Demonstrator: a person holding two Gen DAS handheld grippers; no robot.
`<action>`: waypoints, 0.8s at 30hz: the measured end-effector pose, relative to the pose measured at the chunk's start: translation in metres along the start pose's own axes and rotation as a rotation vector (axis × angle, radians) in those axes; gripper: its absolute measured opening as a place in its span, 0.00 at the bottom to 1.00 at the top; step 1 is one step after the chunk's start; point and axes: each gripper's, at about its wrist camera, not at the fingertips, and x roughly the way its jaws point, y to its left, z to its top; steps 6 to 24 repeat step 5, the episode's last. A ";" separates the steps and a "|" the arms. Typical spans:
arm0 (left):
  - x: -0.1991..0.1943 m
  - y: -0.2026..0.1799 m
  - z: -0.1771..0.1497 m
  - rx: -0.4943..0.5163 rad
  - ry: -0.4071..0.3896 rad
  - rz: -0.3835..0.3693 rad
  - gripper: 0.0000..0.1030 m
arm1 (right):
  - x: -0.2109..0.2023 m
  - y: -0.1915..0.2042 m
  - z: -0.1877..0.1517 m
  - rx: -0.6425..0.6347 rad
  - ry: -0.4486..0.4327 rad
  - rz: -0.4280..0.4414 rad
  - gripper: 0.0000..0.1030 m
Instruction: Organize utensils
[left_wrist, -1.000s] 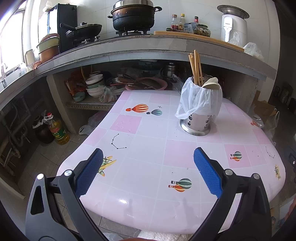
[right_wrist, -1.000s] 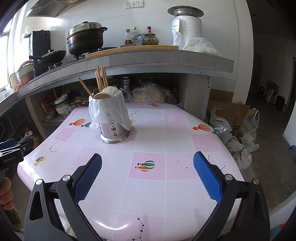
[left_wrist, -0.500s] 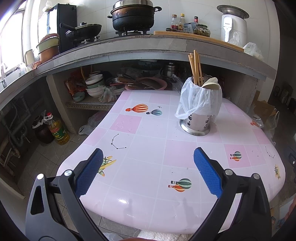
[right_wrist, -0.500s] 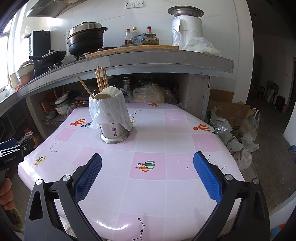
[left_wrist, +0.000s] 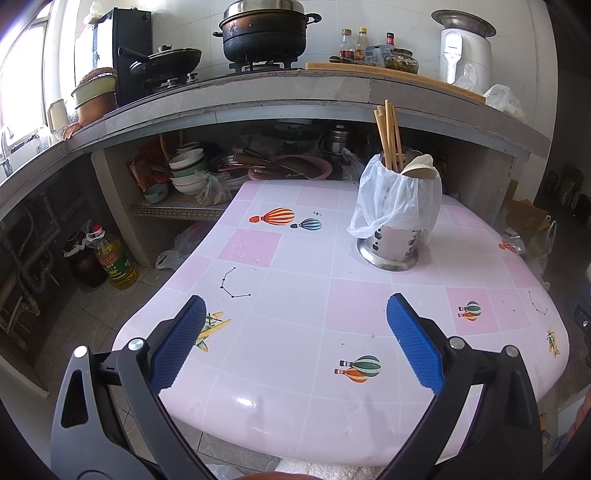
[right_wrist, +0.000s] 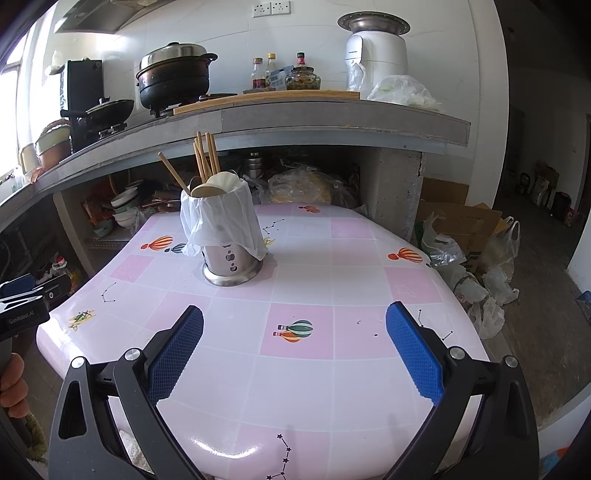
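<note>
Left gripper (left_wrist: 295, 332) is spread wide with nothing between its blue textured pads (left_wrist: 177, 341); right gripper (right_wrist: 294, 330) is the same, wide and empty. We see both hovering over the near edge of the pink-and-white checked table (left_wrist: 295, 295) printed with hot-air balloons, well apart from the holder.

The perforated stainless-steel utensil holder (left_wrist: 389, 245) stands upright on the far half of the table, its flared base on the surface. A white plastic bag (left_wrist: 397, 195) is draped over its top half (the steel shows only below the bag's hem). Wooden chopsticks (left_wrist: 388, 136) stick up out of it, bunched toward the left, and a pale cream spoon bowl (left_wrist: 419, 168) rests at the rim beside them. In the right wrist view one more wooden handle (right_wrist: 173, 171) leans out to the left.

Behind the table we see a grey concrete counter (left_wrist: 295, 92) carrying a blackened lidded pot (left_wrist: 264, 31).
</note>
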 end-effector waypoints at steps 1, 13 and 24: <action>0.000 -0.001 0.000 0.001 0.000 0.000 0.92 | 0.000 0.000 0.000 0.000 0.000 0.000 0.94; 0.001 -0.002 0.001 0.001 0.003 -0.002 0.92 | 0.000 0.000 0.000 0.000 0.000 -0.001 0.94; 0.001 -0.002 0.001 0.001 0.003 -0.002 0.92 | 0.000 0.000 0.000 0.000 0.000 -0.001 0.94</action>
